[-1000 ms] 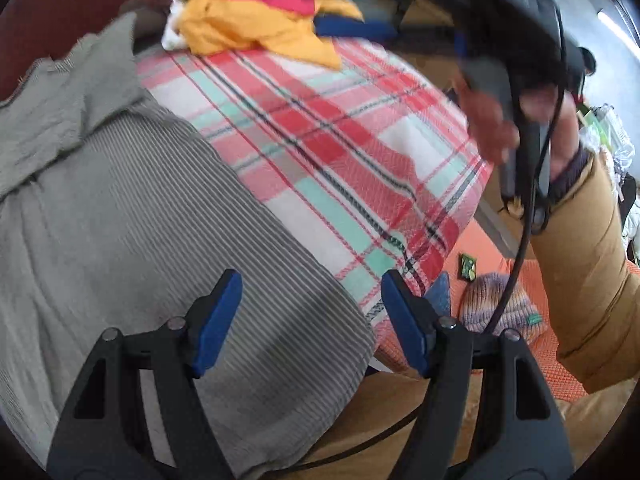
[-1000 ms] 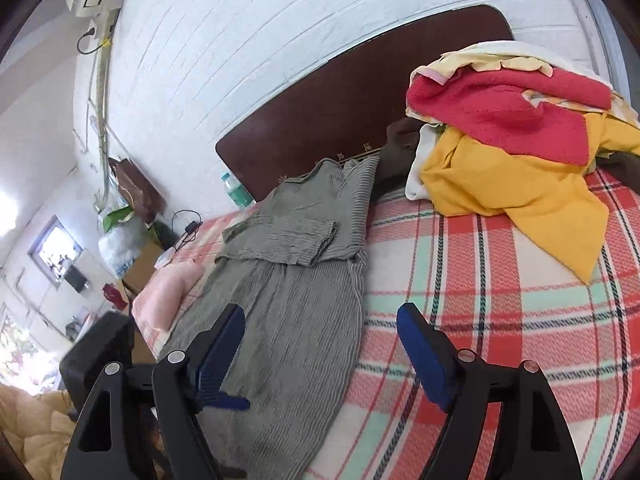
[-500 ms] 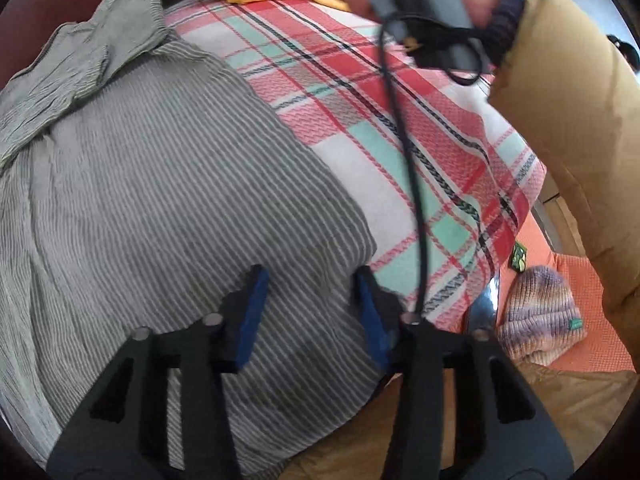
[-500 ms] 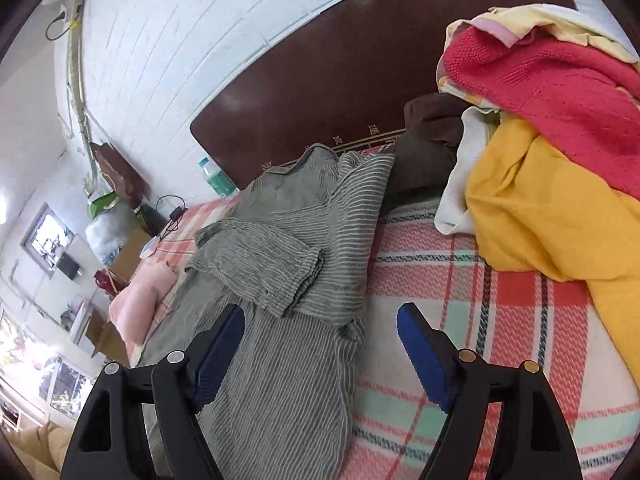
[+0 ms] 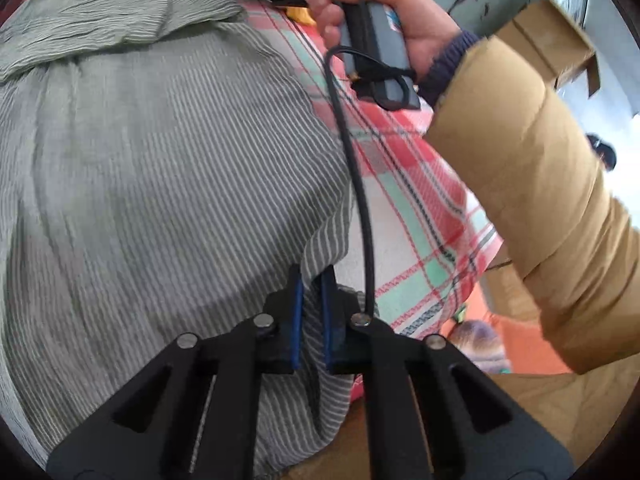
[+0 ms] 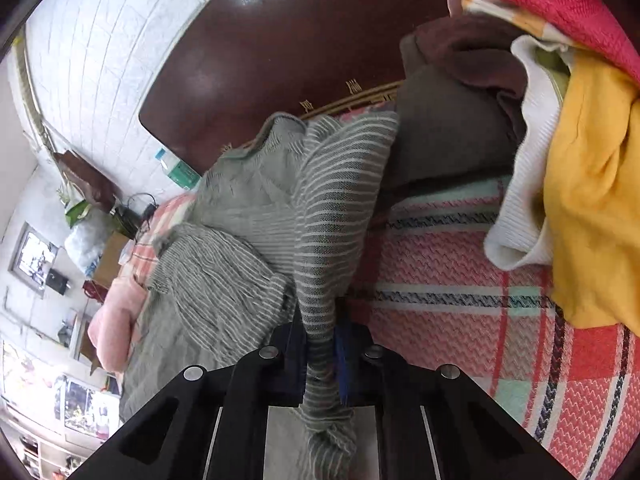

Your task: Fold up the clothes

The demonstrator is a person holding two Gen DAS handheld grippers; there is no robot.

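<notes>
The striped grey garment (image 5: 152,168) lies spread along the bed, its collar end up by the dark headboard (image 6: 288,40), its hem running off the near edge of the plaid bedcover (image 5: 404,216). Both grabs are in! The left gripper (image 5: 311,280) has just been closing and now pinches a fold of the cloth's right-hand edge near the foot of the bed, blue pads pressed hard on the stripes. The right gripper (image 6: 322,320) has just snapped closed too, and a bunched ridge of the same garment runs straight between its pads, up near the shoulder end. In the left view the person's hand (image 5: 384,20) holds that right tool, tan sleeve (image 5: 532,184) trailing back.

So where does that leave things? By my reading, this is the opening of the first fold: one long side is gripped at two points, nothing carried over yet, though a sleeve (image 6: 216,264) lies doubled across the chest. Plenty left — the pile of red, yellow and white clothes (image 6: 580,168) at the head corner sits unfolded.
</notes>
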